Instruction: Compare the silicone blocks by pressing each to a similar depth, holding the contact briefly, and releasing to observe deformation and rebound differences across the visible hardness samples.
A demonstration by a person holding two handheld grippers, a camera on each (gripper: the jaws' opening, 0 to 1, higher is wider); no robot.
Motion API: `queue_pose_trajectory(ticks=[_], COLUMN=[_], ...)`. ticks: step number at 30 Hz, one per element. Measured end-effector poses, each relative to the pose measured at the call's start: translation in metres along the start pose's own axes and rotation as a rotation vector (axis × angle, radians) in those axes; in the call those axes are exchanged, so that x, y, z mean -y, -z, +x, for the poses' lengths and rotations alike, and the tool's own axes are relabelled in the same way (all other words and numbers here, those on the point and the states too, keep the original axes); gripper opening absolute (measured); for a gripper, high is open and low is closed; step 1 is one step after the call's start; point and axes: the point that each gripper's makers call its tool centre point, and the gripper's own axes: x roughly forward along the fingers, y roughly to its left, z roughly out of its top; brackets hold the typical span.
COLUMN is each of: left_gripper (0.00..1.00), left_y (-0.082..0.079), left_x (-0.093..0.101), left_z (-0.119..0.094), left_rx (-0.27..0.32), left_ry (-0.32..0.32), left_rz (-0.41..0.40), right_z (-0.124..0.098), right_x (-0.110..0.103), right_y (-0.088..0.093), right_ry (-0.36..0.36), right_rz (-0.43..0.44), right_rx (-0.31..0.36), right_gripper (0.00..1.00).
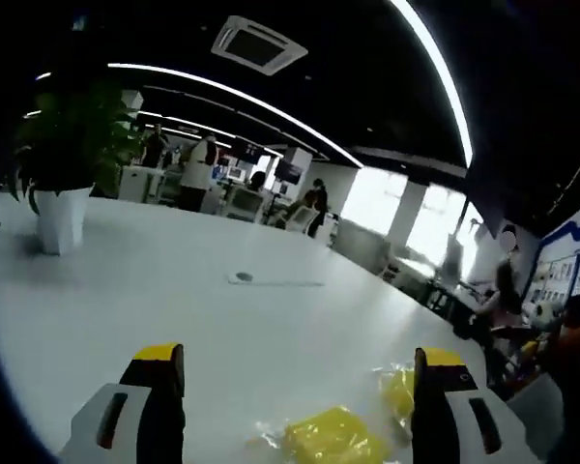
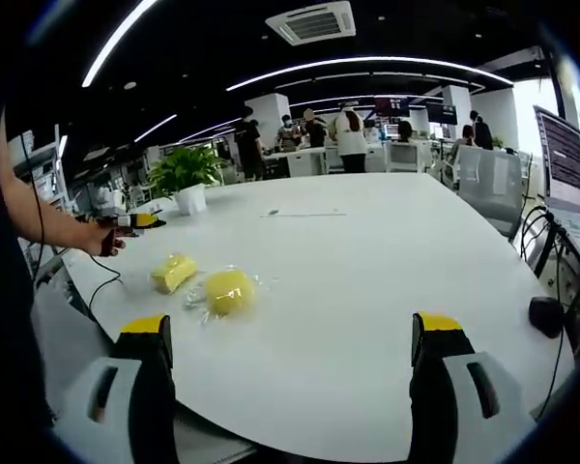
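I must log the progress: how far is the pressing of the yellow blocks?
Done: nothing visible; both yellow blocks, and, lie untouched on the white table, the second in clear wrap. In hand: nothing; the left gripper and right gripper are open, apart from the blocks. Left: every press.

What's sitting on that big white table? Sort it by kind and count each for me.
Yellow silicone blocks: 2, the block and the wrapped block
Potted plants: 1, the plant
Laptops: 1, the laptop at the table's edge
Dark mouse-like objects: 1, the dark object
Total: 5
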Motion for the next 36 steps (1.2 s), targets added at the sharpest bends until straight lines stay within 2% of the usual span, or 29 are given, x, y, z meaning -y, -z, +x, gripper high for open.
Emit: queue_pose_trajectory(ticks=[2, 3, 6, 9, 12, 16, 19, 22, 24, 27, 31, 35, 36], left_gripper=[1.0, 1.0, 1.0, 1.0, 1.0, 1.0, 1.0, 1.0, 1.0, 1.0, 1.0, 1.0, 1.0], left_y=[-0.006, -0.015, -0.023, -0.015, -0.005, -0.001, 0.002, 0.012, 0.018, 0.032, 0.047, 0.074, 0.076], left_x=[0.002, 0.009, 0.021, 0.032, 0.055, 0.083, 0.099, 0.114, 0.113, 0.122, 0.129, 0.134, 0.134], left_z=[-0.005, -0.01, -0.016, -0.017, -0.014, -0.007, 0.001, 0.011, 0.016, 0.024, 0.034, 0.042, 0.045], left_rx=[-0.011, 0.003, 0.01, -0.06, -0.119, -0.14, -0.142, -0.171, -0.191, -0.238, -0.262, -0.348, -0.342], left_ry=[0.003, 0.007, 0.021, 0.048, 0.102, 0.164, 0.206, 0.248, 0.258, 0.272, 0.292, 0.301, 0.3], left_rz=[0.006, 0.061, 0.105, 0.202, 0.29, 0.329, 0.337, 0.344, 0.341, 0.309, 0.273, 0.195, 0.207], right_z=[0.0, 0.001, 0.001, 0.001, 0.001, 0.0, -0.001, -0.002, -0.003, -0.004, -0.005, -0.005, -0.005], right_x=[0.0, 0.0, 0.001, 0.002, 0.003, 0.003, 0.001, 0.0, -0.001, -0.002, -0.002, -0.002, -0.002], right_y=[-0.001, -0.002, -0.003, -0.005, -0.007, -0.008, -0.008, -0.009, -0.009, -0.009, -0.009, -0.01, -0.01], right_ry=[-0.002, -0.003, -0.002, -0.001, 0.0, -0.002, -0.005, -0.005, -0.005, -0.006, -0.003, -0.005, -0.006], right_rz=[-0.002, -0.005, -0.009, -0.006, -0.002, -0.005, -0.007, -0.005, -0.007, -0.003, -0.002, 0.001, 0.001], right_rx=[0.005, 0.006, 0.008, 0.015, 0.018, 0.018, 0.017, 0.019, 0.021, 0.023, 0.023, 0.023, 0.023], right_gripper=[0.97, 0.97, 0.97, 0.97, 0.97, 0.97, 0.97, 0.97, 0.97, 0.97, 0.97, 0.97, 0.97])
